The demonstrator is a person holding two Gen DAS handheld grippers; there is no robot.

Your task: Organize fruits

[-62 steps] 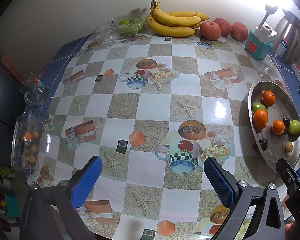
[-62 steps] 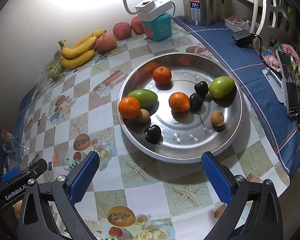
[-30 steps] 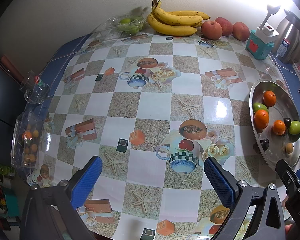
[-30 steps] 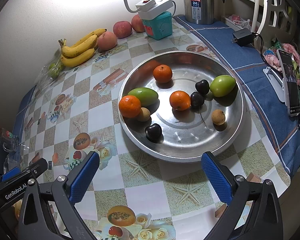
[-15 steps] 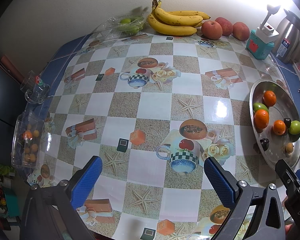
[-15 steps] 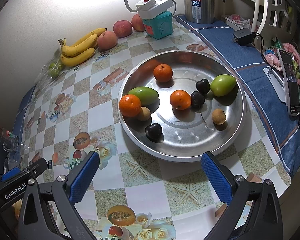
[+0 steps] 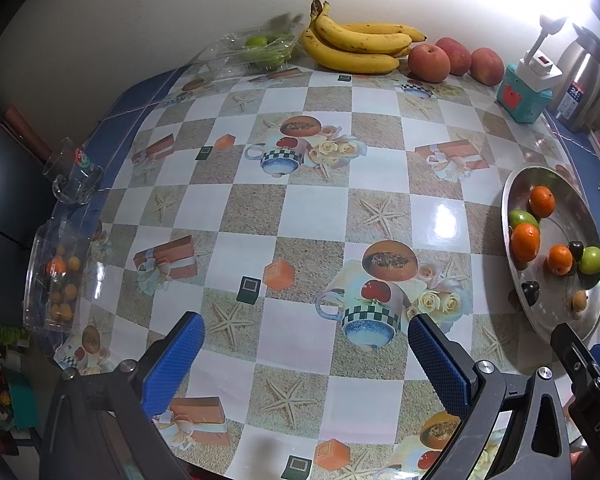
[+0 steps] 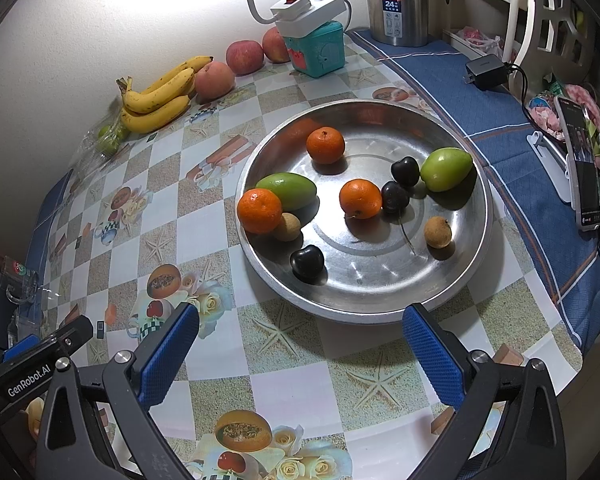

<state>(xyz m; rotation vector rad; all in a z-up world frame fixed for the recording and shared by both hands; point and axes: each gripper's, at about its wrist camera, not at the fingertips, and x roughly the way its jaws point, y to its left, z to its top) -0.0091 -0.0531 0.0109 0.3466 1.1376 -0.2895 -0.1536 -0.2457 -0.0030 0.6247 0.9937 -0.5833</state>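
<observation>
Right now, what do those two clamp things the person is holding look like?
Both match: the left gripper and right gripper have dark grey frames with silver screws and blue, textured pads lining the jaws. The left one's side carries white "GenRobot.AI" lettering.

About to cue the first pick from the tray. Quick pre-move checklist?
1. Right tool open: ok, blue pads wide apart, nothing between them.
2. Left tool open and empty: ok.
3. Tray ahead of right tool: ok, just beyond its pads.
4. Fruit reachable: ok, near dark fruit sits alone; left orange touches the green fruit and a small brown one.
5. Sorting destination: cannot tell; bananas and apples line the wall.
6. Left tool clear of the tray: ok.
</observation>
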